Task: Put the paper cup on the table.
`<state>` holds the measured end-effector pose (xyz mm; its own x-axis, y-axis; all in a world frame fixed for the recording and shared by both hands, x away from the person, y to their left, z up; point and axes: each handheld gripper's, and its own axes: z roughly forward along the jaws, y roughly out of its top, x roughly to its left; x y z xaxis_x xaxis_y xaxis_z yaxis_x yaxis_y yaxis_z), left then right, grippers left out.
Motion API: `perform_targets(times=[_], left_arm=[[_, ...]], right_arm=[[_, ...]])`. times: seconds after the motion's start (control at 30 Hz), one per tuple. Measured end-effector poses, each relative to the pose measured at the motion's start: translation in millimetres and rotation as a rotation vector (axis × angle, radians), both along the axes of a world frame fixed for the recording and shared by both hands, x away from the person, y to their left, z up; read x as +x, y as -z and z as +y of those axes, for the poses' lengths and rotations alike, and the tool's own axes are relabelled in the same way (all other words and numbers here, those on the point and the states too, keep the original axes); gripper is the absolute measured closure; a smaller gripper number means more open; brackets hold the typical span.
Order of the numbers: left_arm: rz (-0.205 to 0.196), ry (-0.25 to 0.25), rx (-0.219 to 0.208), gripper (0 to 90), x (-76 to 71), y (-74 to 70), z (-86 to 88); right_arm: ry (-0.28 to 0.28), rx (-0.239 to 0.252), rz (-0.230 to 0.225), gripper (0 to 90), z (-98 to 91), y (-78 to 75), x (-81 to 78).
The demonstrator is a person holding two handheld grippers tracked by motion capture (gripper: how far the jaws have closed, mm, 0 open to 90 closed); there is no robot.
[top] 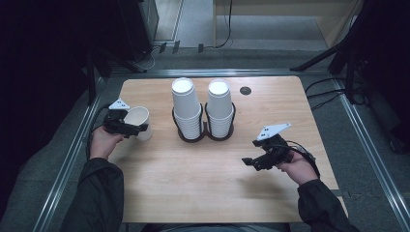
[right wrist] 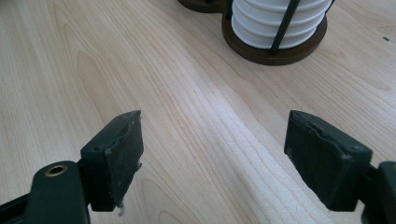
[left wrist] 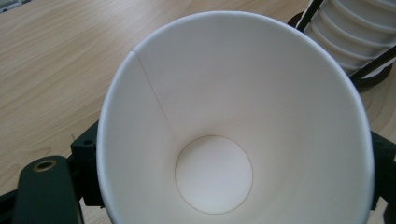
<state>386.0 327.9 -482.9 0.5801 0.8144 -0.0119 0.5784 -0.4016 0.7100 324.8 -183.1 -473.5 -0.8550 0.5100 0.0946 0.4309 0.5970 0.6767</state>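
You held the white paper cup (top: 139, 122) pinched between your left gripper (top: 129, 126)'s jaws, mouth towards you, left of the two cup stacks (top: 201, 108) in their holder, presumably freshly drawn; your right gripper (top: 256, 162) hovered empty, jaws spread, ready to assist.

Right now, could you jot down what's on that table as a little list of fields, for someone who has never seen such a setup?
Table: light wooden top
Left gripper: a single white paper cup sits between its jaws, tilted, mouth toward its camera
Cup inside: empty, flat bottom visible
Right gripper: jaws wide apart, nothing between them, over bare wood
Cup stacks: two stacks of upside-down white cups, left stack and right stack, side by side
Holder: dark wire rack on round bases
Small dark spot: near the far edge
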Motion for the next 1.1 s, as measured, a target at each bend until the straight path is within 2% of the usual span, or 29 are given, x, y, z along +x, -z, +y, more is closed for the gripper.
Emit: perform_targets(times=[0.5,0.6,0.7,0.97,1.1], left_arm=[[0.02,0.004,-0.02,9.4,0.4,0.7,0.7],[0.021,0.003,-0.022,7.3,0.6,0.6,0.1],[0.028,0.016,-0.033,0.9,1.2,0.4,-0.5],[0.034,0.028,-0.048,0.0,0.2,-3.0,0.7],[0.039,0.023,-0.034,0.0,-0.8,-7.8,0.3]], right_arm=[[-0.001,-0.003,0.003,20.1,-0.3,0.1,0.2],[-0.006,-0.006,0.002,20.1,0.0,0.5,0.4],[-0.006,-0.009,0.007,20.1,0.2,0.7,0.1],[-0.009,-0.01,0.005,20.1,0.3,0.7,0.2],[-0.008,-0.024,0.011,20.1,0.0,1.1,-0.7]])
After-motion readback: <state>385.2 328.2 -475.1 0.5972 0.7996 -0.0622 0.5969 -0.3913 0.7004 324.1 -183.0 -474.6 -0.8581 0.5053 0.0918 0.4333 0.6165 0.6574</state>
